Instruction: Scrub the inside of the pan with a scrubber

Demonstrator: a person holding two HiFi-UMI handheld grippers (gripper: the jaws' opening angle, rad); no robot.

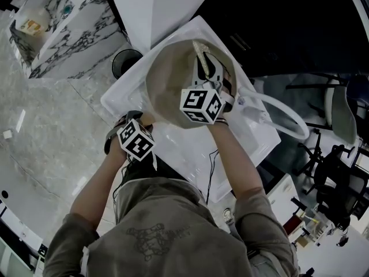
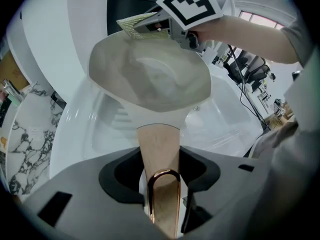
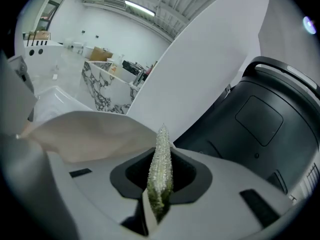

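Hanging over the white sink (image 1: pixel 193 154), the pan (image 2: pixel 150 74) is carried only by its wooden handle (image 2: pixel 159 146). The handle runs straight back between the jaws of the left gripper (image 2: pixel 162 194), and those jaws are clamped on it. The scrubber (image 3: pixel 161 164) is pinched edge-on in the right gripper (image 3: pixel 160 189), with the jaws pressed against both its faces.

Risk: the pan is held at the handle end alone. Scrubbing pressure on the far side could therefore lever it round in the left jaws or drop it into the sink. The thin scrubber, gripped low, may fold or slip out under a sideways stroke.

Position: the bowl of the pan sits directly ahead of the left gripper, tilted up. From the right gripper it lies just below and to the left, with its far rim close to the scrubber. Contact appears likely but cannot be confirmed from these views.
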